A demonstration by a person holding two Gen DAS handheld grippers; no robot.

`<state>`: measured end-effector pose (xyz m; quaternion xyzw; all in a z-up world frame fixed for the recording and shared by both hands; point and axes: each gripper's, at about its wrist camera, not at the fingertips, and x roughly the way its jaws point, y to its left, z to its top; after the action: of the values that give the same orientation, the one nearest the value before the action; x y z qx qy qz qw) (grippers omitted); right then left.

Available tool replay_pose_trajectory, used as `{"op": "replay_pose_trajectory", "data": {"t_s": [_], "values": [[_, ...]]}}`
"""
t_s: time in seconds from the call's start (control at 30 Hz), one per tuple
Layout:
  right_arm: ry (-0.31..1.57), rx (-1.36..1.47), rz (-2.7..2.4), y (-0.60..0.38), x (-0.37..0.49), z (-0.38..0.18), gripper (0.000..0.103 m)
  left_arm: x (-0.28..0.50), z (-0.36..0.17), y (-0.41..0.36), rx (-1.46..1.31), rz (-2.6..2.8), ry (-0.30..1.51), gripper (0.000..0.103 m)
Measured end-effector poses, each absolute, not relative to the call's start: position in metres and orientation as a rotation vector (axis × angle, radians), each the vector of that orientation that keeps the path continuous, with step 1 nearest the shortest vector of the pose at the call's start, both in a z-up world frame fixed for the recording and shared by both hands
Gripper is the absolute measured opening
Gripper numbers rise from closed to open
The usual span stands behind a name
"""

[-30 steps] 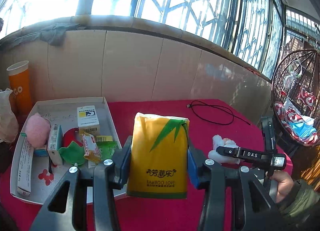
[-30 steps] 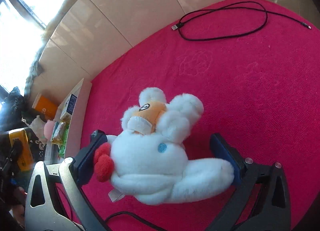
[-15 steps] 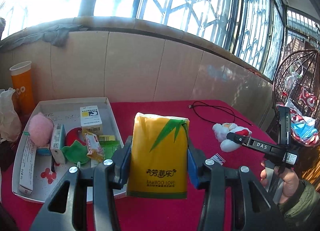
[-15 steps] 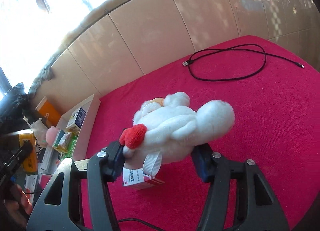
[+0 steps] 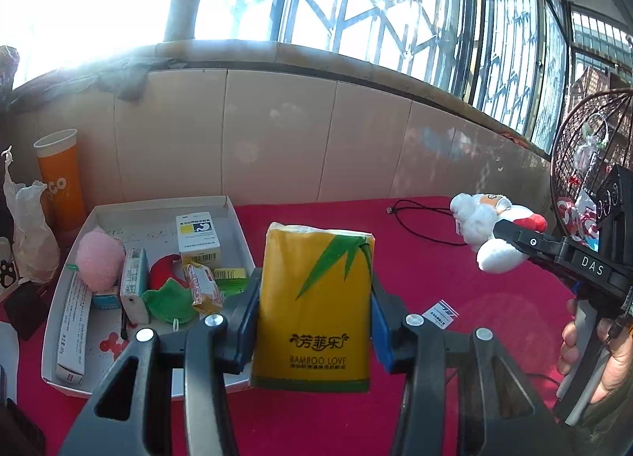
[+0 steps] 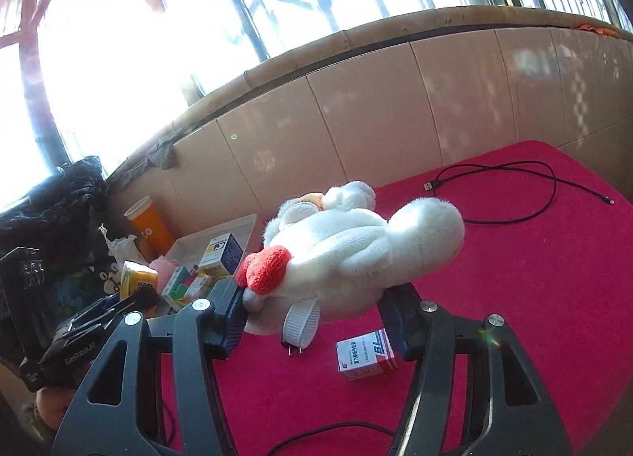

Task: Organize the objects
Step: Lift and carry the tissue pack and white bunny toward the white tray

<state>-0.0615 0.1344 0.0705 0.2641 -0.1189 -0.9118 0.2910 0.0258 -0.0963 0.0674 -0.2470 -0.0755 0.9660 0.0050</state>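
L gripper (image 5: 314, 311): jaws clamped on 1 yellow tissue pack (image 5: 314, 301), blue pads pressed to both its sides. Pack upright, long axis vertical, green bamboo-leaf print at top, "BAMBOO LOVE" near bottom; held above the red tabletop (image 5: 494, 290), just right of the white tray (image 5: 63, 290).

R gripper (image 6: 314, 311): jaws closed on 1 white plush toy (image 6: 356, 250), lifted off the tabletop. Plush is fluffy, w/ red tuft at its left end by the left pad, orange face patch at the far side, white tag loop hanging below. Long axis approx. horizontal, across the jaws; rounded limb pokes right.

Under the plush on the tabletop: 1 small medicine box (image 6: 366, 353), white/blue/red, lying flat. 1 black cable (image 6: 506, 195) looped toward the far right corner.

Tray sits at the tabletop's left edge, holds a pink ball (image 5: 99, 260), a white-yellow box (image 5: 198, 238), other small packs. 1 orange cup (image 5: 61, 179) stands behind the tray by the wall.
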Motion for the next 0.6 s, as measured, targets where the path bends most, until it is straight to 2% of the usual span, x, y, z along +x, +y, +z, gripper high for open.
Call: {"op": "replay_pose_trajectory", "data": {"t_s": [0.6], "values": [[-0.297, 0.646, -2.387, 0.126, -0.042, 0.088, 0.057, 0.027, 0.065, -0.100, -0.792, 3.045, -0.217, 0.048]]}}
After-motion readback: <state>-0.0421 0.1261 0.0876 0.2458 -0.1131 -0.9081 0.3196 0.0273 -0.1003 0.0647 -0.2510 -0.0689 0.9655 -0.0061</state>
